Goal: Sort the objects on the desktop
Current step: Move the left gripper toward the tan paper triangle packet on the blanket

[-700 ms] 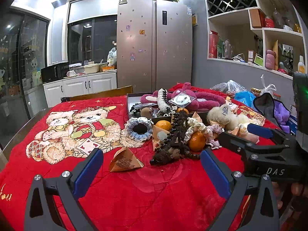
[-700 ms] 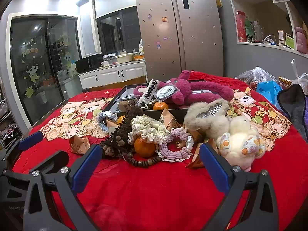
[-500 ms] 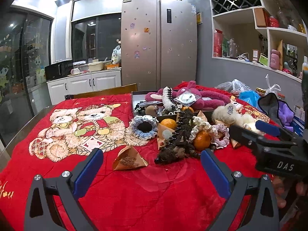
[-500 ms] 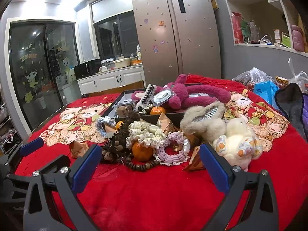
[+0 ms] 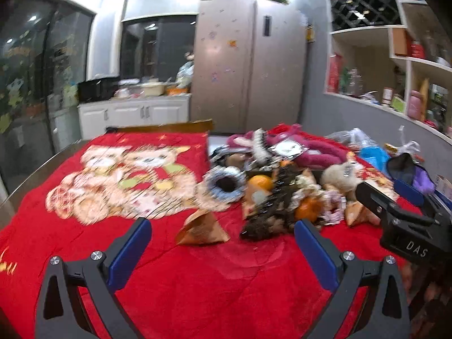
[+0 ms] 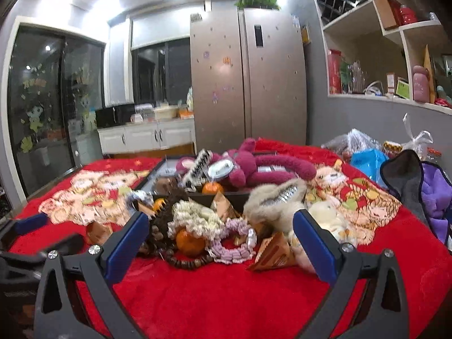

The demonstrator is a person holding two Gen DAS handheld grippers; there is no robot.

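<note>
Both sets of tongs wide and empty, left gripper [image 5: 221, 241] and right gripper [image 6: 220, 234] above bare red tablecloth [image 5: 197, 282] along the near edge. Open cloth toward the left edge. Purple bag [image 6: 435, 195] only in the right view. Ahead, mid-table: black tray [image 6: 226, 196], magenta plush [image 6: 254, 166], paper cone [image 5: 202, 230], orange [image 6: 189, 242].

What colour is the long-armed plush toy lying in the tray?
Dark pink, almost magenta. The plush toy shows best in the right wrist view.
</note>
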